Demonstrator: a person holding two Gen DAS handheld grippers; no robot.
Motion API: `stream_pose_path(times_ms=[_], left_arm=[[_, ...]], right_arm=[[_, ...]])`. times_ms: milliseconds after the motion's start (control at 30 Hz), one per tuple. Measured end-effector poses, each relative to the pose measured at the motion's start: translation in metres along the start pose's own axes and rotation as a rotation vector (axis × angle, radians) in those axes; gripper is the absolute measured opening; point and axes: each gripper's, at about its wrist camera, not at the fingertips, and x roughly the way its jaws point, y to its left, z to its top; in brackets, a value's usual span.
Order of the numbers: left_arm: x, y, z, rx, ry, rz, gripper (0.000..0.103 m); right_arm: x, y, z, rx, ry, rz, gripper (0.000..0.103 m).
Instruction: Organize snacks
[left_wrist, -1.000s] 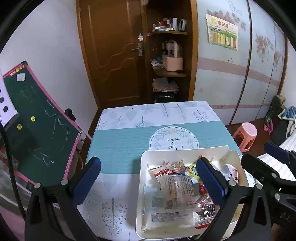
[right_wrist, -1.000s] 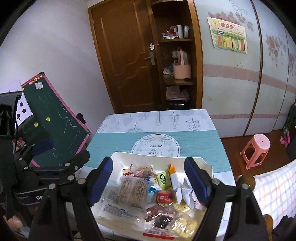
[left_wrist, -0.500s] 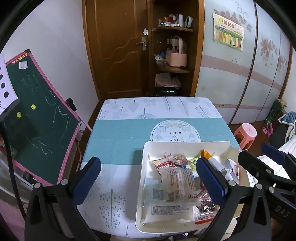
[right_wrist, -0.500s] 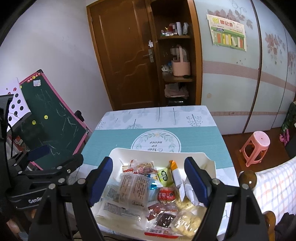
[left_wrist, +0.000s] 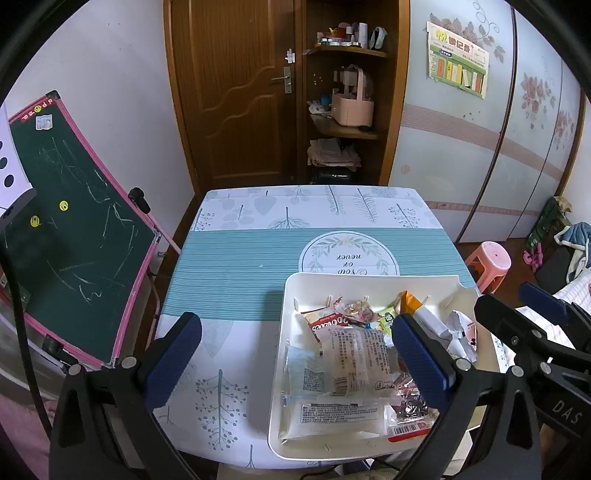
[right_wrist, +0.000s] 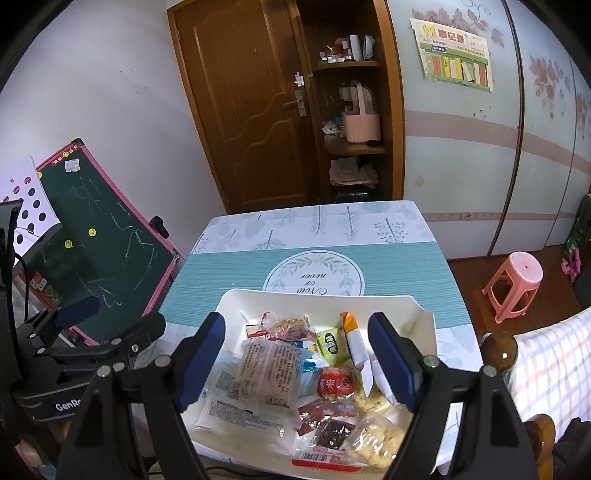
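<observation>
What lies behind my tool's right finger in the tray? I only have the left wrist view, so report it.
Observer: A red packet with a round label lies there, in the middle of the white tray.
Operator: Now give me the tray's near right corner.
Observer: A clear bag of pale puffs lies there.
Operator: Check the right tool.
Observer: The right tool hangs open above the snacks, gripping nothing.

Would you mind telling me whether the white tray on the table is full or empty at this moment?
Full: the white tray holds a heap of wrapped snacks covering most of its floor; only its far strip is bare.
</observation>
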Motion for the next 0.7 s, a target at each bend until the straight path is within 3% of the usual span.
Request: stream_pose_path(times_ms=[700], left_arm=[[0.0015, 0.0004, -0.0011, 0.001, -0.001, 0.005, 0.102]], right_arm=[[0.0035, 0.003, -0.0007, 0.003, 0.011, 0.004, 0.08]])
